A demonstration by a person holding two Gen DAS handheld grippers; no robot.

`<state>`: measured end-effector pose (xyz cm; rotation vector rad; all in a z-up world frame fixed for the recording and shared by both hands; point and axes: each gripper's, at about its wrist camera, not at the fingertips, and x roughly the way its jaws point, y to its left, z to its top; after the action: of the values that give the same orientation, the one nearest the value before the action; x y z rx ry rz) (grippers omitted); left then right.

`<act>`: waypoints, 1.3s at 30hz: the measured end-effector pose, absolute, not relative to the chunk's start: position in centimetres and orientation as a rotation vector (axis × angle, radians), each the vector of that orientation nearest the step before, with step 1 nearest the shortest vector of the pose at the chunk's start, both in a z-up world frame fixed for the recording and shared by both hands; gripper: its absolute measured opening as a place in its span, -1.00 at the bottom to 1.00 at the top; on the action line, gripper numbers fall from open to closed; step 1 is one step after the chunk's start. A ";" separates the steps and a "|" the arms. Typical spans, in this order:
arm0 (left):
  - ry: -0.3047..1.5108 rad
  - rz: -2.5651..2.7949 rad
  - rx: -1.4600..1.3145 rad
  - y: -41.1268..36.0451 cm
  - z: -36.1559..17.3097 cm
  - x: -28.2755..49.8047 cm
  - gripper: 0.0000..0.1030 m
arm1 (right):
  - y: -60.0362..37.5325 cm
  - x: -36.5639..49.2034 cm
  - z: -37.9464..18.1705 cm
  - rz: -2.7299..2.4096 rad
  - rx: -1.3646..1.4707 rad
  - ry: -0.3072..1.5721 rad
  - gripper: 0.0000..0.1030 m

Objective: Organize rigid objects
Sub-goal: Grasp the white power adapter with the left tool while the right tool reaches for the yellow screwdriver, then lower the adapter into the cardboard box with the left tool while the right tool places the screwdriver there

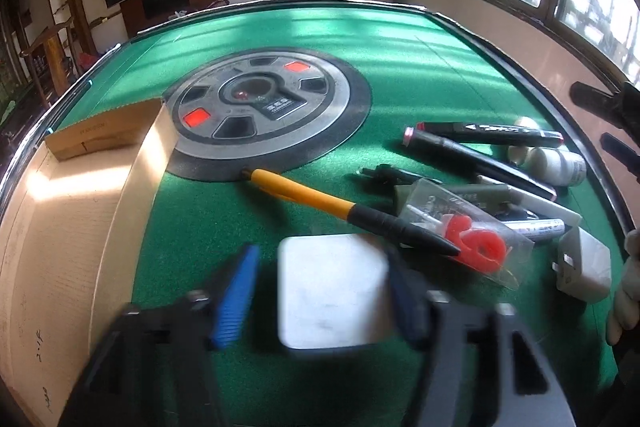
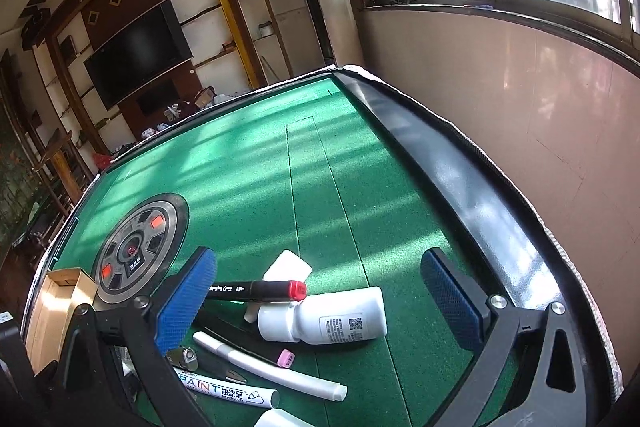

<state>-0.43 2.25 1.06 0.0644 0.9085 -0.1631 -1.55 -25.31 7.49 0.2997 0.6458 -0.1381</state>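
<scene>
In the left wrist view my left gripper point(image 1: 320, 295) is open around a flat white square block point(image 1: 334, 291) on the green felt; the right pad looks close to its side, the left pad stands apart. The view is blurred. A yellow and black pen point(image 1: 348, 211) lies just beyond it. A cardboard box point(image 1: 68, 227) stands open at the left. In the right wrist view my right gripper point(image 2: 320, 307) is open and empty above a white bottle point(image 2: 324, 323) and a black marker with a red cap point(image 2: 256, 291).
A pile of markers point(image 1: 480, 147), a clear packet with a red part point(image 1: 472, 239) and a white plug adapter point(image 1: 584, 267) lie at the right. A PAINT marker point(image 2: 228, 391) and a white pen point(image 2: 272, 367) lie near. The round centre panel point(image 1: 264, 107) sits mid-table.
</scene>
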 end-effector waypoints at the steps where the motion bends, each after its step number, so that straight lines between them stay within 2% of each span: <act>1: 0.926 -0.187 0.023 2.7 1.2 -0.5 -0.10 | -25.1 -1.5 7.5 -0.140 0.288 0.643 0.99; 7: 0.928 -0.308 -0.255 7.4 3.0 -3.4 -0.10 | -23.2 -1.6 7.4 -0.142 0.177 0.619 0.99; 13: 0.801 -0.330 -0.288 11.5 6.6 -8.2 -0.09 | -19.8 -2.3 8.6 -0.039 0.134 0.660 0.99; 18: 0.748 -0.350 -0.327 14.3 7.9 -10.2 -0.09 | -10.8 -2.9 10.2 0.212 -0.024 0.763 0.99; 21: 0.719 -0.348 -0.344 16.2 8.4 -11.3 -0.09 | -4.6 -2.0 8.9 0.322 -0.158 0.847 0.95; 22: 0.708 -0.343 -0.345 16.7 8.6 -11.7 -0.09 | -2.8 -1.5 8.2 0.334 -0.205 0.868 0.83; 23: 0.699 -0.336 -0.348 17.5 8.8 -12.2 -0.09 | -1.3 -1.0 7.3 0.337 -0.247 0.893 0.58; 24: 0.691 -0.329 -0.355 18.3 9.0 -12.6 -0.09 | -0.2 -0.4 6.5 0.339 -0.271 0.922 0.42; 25: 0.685 -0.321 -0.362 19.1 9.1 -13.0 -0.09 | 0.5 0.2 5.6 0.340 -0.278 0.959 0.10; 26: 0.681 -0.313 -0.367 19.9 9.2 -13.2 -0.09 | 0.8 0.7 4.7 0.337 -0.271 0.994 -0.08; 30: 0.661 -0.282 -0.374 22.6 9.3 -14.2 -0.09 | 0.0 1.7 2.6 0.320 -0.194 1.046 -0.24; 31: 0.659 -0.276 -0.378 23.2 9.2 -14.3 -0.09 | -0.2 1.6 2.6 0.322 -0.181 1.045 -0.42; 32: 0.660 -0.272 -0.384 23.6 9.1 -14.2 -0.09 | -0.3 1.5 2.7 0.316 -0.180 1.041 -0.76; 34: 0.665 -0.270 -0.404 24.2 8.9 -13.9 -0.09 | -0.8 1.3 2.8 0.334 -0.132 1.054 -0.85; 39: 0.686 -0.294 -0.455 25.6 8.4 -12.6 -0.09 | -2.5 0.2 5.1 0.386 0.025 1.012 -0.85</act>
<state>-12.64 25.62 8.35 -0.4547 0.6860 -0.2940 0.19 -2.46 5.06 0.0248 1.0125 0.3857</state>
